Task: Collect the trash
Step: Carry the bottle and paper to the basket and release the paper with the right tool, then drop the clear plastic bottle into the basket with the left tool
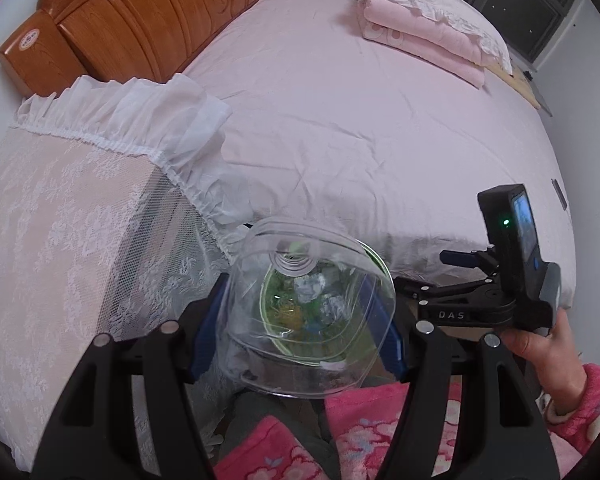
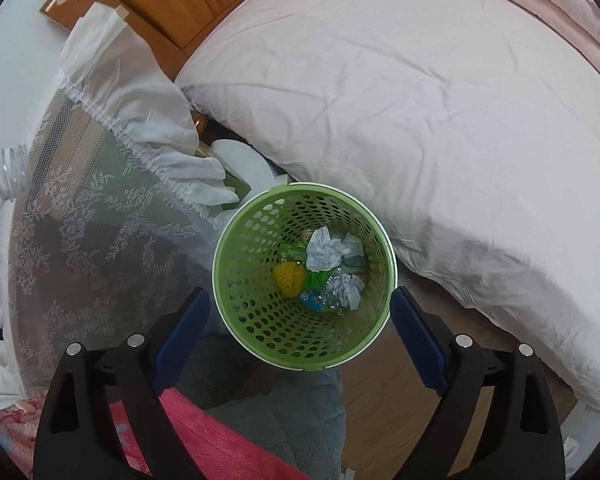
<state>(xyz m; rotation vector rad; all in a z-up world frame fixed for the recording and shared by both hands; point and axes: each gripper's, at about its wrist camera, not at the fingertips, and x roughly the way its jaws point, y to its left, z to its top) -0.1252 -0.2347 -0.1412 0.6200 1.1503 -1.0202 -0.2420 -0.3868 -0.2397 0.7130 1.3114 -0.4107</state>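
My left gripper (image 1: 298,332) is clamped on a clear plastic bottle (image 1: 312,312), its blue pads pressing both sides, and the bottle hangs neck-down over the green perforated basket (image 2: 236,276). Through the plastic I can only make out the basket's contents as warped smears. From my right wrist camera only the bottle's threaded neck (image 2: 12,174) shows, cut off at the left edge. That view gives the basket plainly: crumpled paper (image 2: 324,254), a yellow foam net (image 2: 288,278) and wrappers whose print is too small to read. My right gripper (image 2: 300,312) stands spread wide, holding nothing, pointed down over the basket. In the left view my right hand (image 1: 540,344) grips its handle, pink sleeve cut off. The basket stands on the floor between the lace-covered nightstand (image 2: 100,240) and the bed (image 2: 420,100).
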